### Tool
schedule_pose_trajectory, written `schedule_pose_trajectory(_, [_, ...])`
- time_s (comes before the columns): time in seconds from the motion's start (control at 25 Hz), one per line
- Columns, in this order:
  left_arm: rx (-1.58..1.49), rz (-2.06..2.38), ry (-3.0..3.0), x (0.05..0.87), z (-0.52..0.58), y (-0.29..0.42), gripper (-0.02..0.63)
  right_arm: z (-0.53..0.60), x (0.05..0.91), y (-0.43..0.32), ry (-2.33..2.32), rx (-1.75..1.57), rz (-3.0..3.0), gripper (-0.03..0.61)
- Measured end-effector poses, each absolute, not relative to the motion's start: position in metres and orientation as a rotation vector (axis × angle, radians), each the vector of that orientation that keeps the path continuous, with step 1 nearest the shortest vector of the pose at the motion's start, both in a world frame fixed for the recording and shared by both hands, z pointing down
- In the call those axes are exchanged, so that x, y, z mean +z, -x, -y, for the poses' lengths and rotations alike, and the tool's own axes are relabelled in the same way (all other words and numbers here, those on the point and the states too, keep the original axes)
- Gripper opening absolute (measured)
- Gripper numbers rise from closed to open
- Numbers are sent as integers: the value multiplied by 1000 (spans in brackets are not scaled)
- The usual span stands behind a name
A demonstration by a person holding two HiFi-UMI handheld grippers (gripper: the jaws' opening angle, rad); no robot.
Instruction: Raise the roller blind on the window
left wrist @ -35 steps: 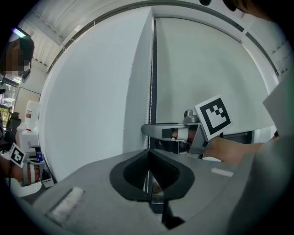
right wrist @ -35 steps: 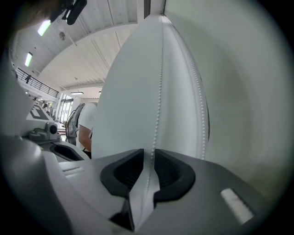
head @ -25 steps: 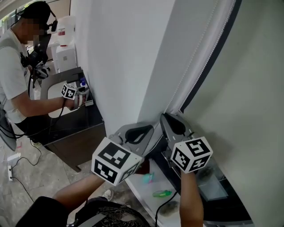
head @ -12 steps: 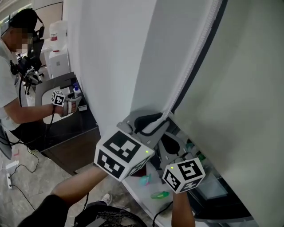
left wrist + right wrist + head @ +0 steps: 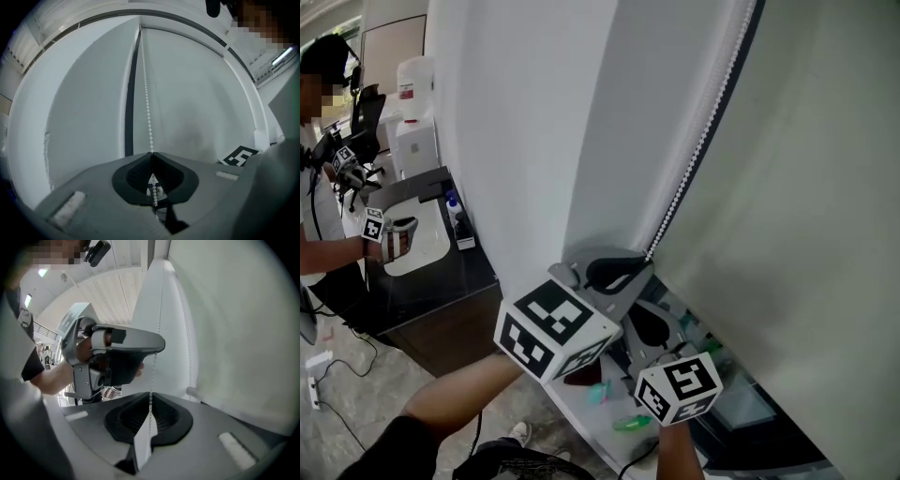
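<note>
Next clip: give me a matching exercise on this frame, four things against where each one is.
Things:
1 left gripper
2 right gripper
3 bead chain
4 second person

Places:
A far left, at the dark counter
B lower grip on the chain
C hanging along the roller blind edge
D upper grip on the chain

Pairs: 1-D, 2-B, 3-C, 4-A

Note: the left gripper's jaws are closing, with the bead chain between them.

Noted below me: white flat ledge (image 5: pixel 584 418) carried a small teal plastic piece (image 5: pixel 596 393) and a green oblong piece (image 5: pixel 630 424).
</note>
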State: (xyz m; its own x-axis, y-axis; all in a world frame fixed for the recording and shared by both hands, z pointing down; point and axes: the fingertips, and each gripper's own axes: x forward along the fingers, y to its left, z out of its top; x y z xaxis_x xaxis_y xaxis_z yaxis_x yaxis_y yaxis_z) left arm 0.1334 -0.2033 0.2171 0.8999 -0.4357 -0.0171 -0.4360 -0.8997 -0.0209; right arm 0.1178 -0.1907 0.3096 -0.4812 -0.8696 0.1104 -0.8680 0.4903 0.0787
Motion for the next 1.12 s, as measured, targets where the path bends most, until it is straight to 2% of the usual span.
schedule_pose_trajectory(0.2, [-8,-647,3084,223,198,-127,9,177,296,-126,-1515,112,2707,25])
schedule_pose_trajectory(0.36, [-75,-569,3175,239,189,-121,11,163,247,-142,-1521,217,2945,38])
schedule_pose_trajectory(0.52, [-154,-519,3235,276,179,-120,12,169,202,-137,-1470,105,2990,61])
schedule_pose_trajectory(0.8, [-202,-569,3236,314,182,-110,12,187,156,-102,-1338,-45,3013,156])
schedule_pose_trajectory(0.88, [-247,-562,3230,323,181,-111,12,190,152,-93,-1304,-74,2993,156])
schedule_pose_trajectory(1.12, [-274,-556,3257,351,188,-111,12,203,155,-93,-1322,-136,2951,19])
